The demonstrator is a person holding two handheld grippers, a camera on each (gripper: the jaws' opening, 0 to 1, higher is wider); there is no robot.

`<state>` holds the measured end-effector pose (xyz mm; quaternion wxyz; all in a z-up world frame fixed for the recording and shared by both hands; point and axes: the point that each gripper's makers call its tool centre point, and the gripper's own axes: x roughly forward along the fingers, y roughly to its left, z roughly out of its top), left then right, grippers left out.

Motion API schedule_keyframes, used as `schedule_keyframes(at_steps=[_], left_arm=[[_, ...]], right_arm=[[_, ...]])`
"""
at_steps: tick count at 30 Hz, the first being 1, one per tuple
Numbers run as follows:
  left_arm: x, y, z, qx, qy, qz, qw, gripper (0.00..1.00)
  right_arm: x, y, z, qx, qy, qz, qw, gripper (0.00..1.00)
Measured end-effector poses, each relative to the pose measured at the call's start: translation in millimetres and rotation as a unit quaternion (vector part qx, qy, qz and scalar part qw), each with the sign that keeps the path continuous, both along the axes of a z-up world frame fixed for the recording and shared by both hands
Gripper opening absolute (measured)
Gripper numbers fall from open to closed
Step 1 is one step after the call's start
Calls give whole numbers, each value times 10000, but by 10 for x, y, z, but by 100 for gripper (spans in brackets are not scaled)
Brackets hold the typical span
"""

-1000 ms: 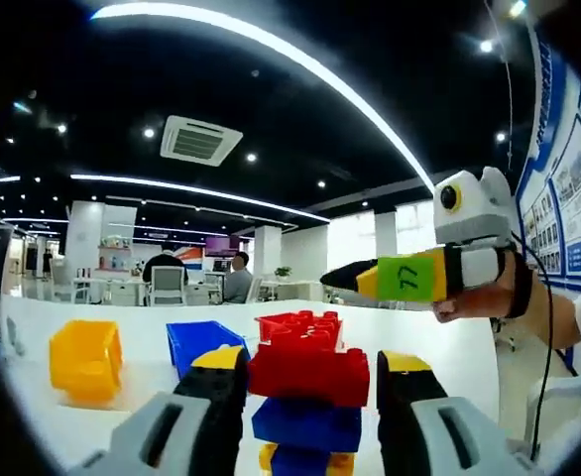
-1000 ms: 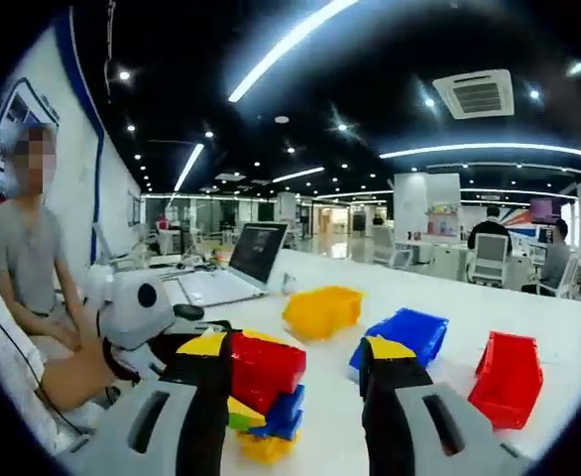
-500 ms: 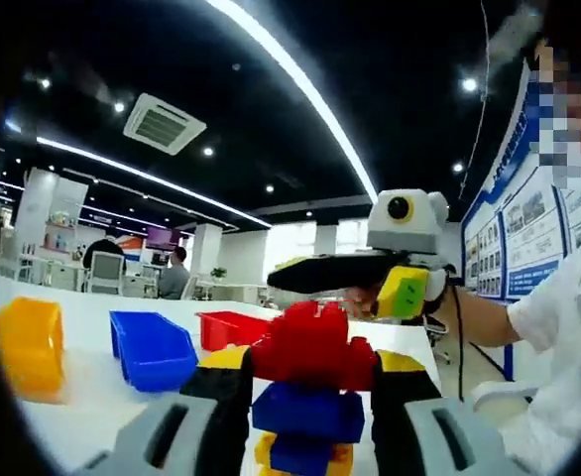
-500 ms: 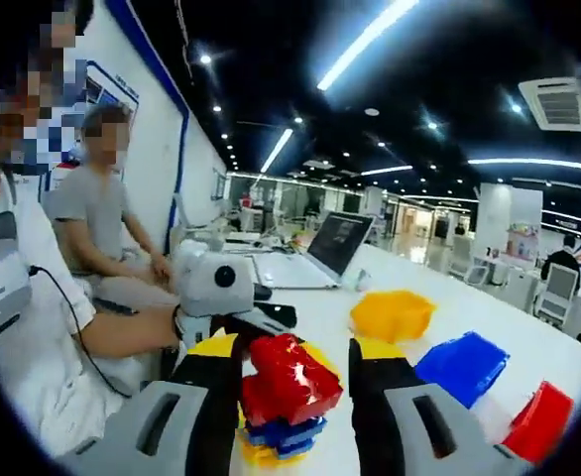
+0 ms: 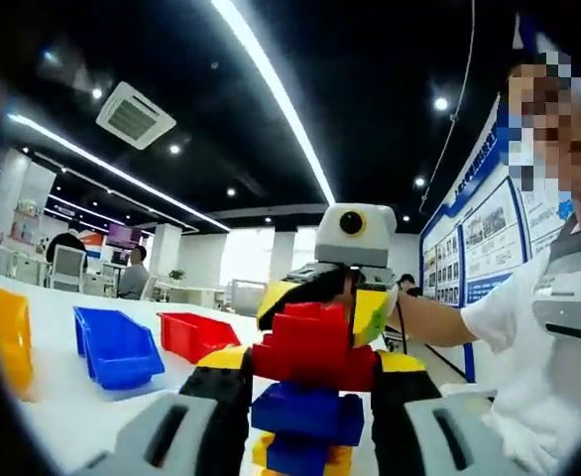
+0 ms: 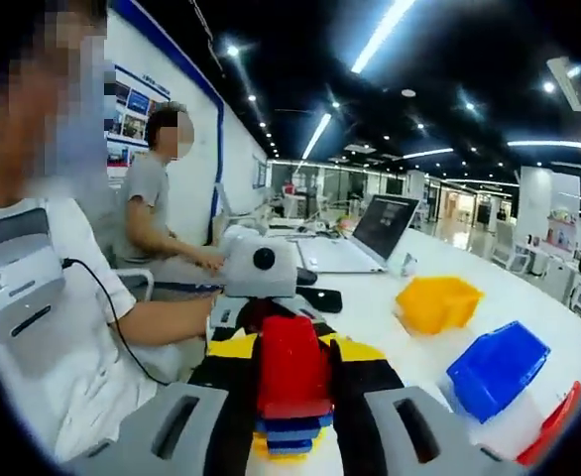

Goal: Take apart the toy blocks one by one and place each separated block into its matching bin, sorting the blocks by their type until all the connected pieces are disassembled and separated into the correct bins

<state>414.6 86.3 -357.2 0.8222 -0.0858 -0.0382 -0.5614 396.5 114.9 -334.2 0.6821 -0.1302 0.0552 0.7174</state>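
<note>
A stack of toy blocks stands between my left gripper's (image 5: 310, 359) jaws: a red block (image 5: 312, 345) on top, a blue block (image 5: 306, 413) under it, a yellow block (image 5: 300, 461) at the bottom. The left gripper is shut on this stack at the red and blue level. My right gripper (image 5: 320, 309) comes in from behind and clasps the red block's top with its yellow-tipped jaws. In the right gripper view, the right gripper (image 6: 293, 347) is shut on the red block (image 6: 292, 367), with the blue block (image 6: 290, 431) and yellow block (image 6: 289, 453) below.
Three bins sit on the white table (image 5: 62, 412): yellow bin (image 5: 8, 337), blue bin (image 5: 117, 342), red bin (image 5: 196, 332). They also appear as yellow bin (image 6: 437, 302), blue bin (image 6: 497, 367), red bin (image 6: 553, 431). A laptop (image 6: 375, 233) and a seated person (image 6: 157, 203) are beyond.
The right gripper has come in from the side and closed on the red block atop the stack. Both views have swung, so the bins sit further aside.
</note>
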Motion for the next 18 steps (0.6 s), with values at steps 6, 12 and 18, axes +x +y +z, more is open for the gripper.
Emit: schedule_keyframes(at_steps=[6,12,18], left_arm=[[59,-138,-42,17,52,99,9999,53],[85,-163,-48,120,60,139,9998,52],[88,-172,-47,103,3,134,9999,52]], right_arm=[[-21,32,7,-1,168,-34,9999,27],[15,-2,18,84,356,-192,9991,27],[35,5,22,71,595,-261,9979,27]])
